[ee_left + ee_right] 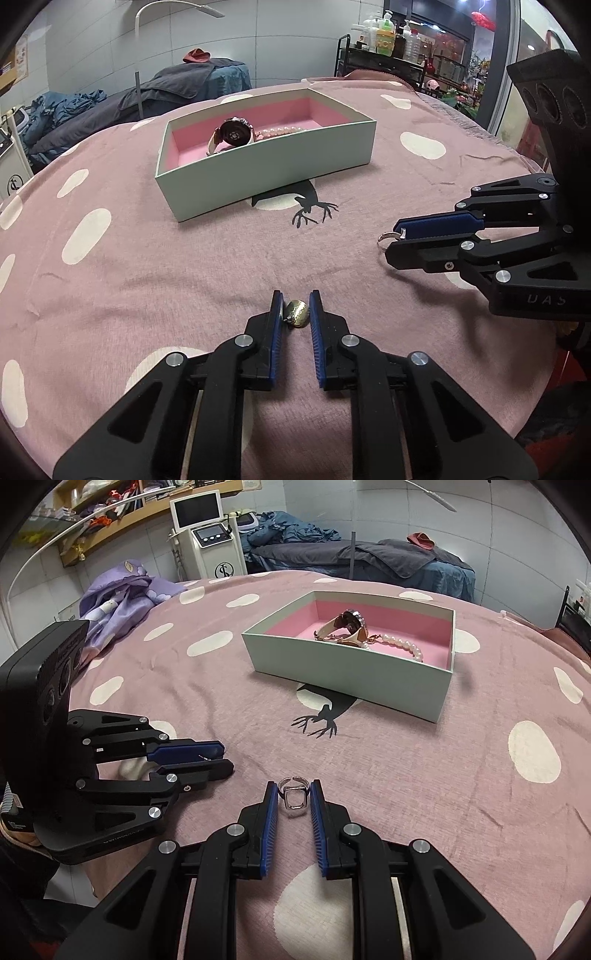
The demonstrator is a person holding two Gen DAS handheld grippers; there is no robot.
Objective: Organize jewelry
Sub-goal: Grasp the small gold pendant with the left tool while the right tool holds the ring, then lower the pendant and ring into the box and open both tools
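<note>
The left gripper [296,308] pinches a gold pendant [298,313]; the right gripper [293,797] pinches a silver ring [294,797]. Both holds are slight; either piece may slip before reaching the box [280,166].

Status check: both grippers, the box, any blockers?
Left gripper pinching gold earring. Right gripper pinching silver ring. Box open, watch and pearls inside. Path clear.

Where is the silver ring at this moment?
The silver ring sits between the fingers of the right gripper, near the tips, low over the pink dotted blanket. In the left wrist view it shows at that gripper's tip, nearer than the box.
</note>
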